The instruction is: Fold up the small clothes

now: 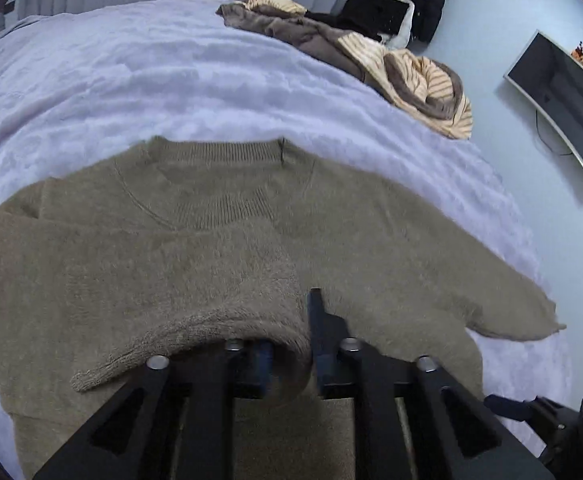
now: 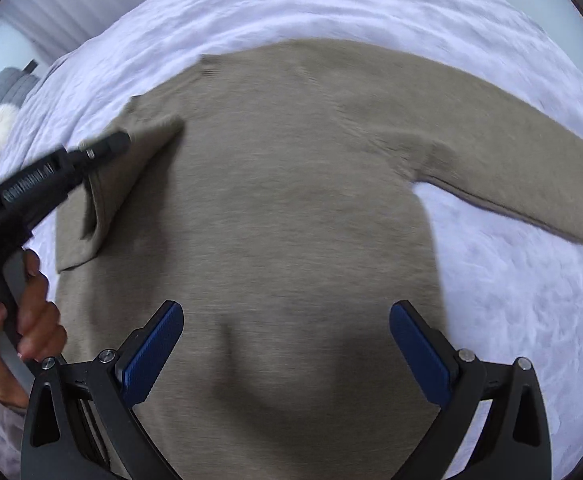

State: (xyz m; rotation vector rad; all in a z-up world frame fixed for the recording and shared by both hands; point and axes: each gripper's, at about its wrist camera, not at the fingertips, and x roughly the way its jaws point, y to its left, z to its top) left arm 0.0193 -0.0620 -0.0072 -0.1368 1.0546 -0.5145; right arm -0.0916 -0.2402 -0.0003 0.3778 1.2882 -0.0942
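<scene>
Sleeve cuff (image 1: 251,320) between closed left jaws — sweater (image 2: 291,200) beneath spread right jaws.

White lettering on the left claw (image 2: 105,148) is too blurred to read.

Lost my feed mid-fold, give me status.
Left gripper shut on sweater sleeve cuff, carried over the body. Right gripper open above the hem. Other clothes piled far side, clear.

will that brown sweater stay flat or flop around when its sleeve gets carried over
Likely floppy: the sleeve droops from the left gripper. The fuzzy knit of the sweater probably grips the blanket, so the body should stay.
</scene>
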